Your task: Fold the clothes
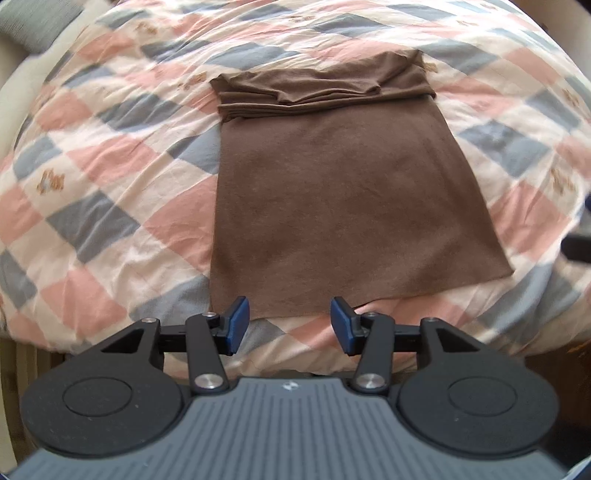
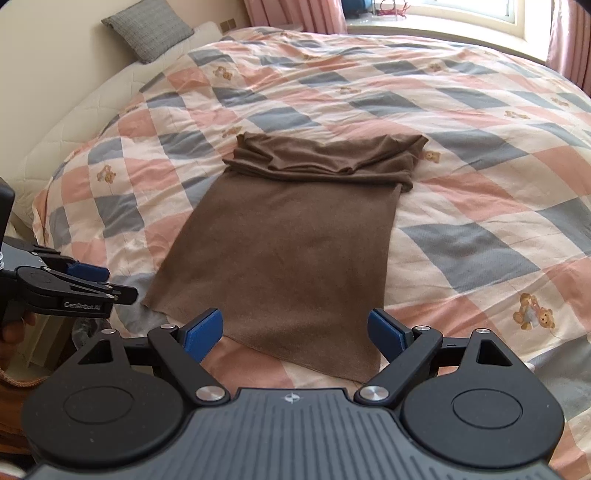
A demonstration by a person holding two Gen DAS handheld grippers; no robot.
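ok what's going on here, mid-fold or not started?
Mid-fold. A person holds a pair of tongs in each hand over a bed with a pink, grey and cream checked quilt. A brown knit garment lies flat on it, its far end already folded into a bunched band. The left tongs and right tongs are both open, holding nothing, poised at the garment's near hem.

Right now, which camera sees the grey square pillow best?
The right wrist view: the grey square pillow shows nearly whole there, leaning against the cream headboard at the far end of the bed. The left wrist view catches only a blurred grey corner of it at the top left edge.
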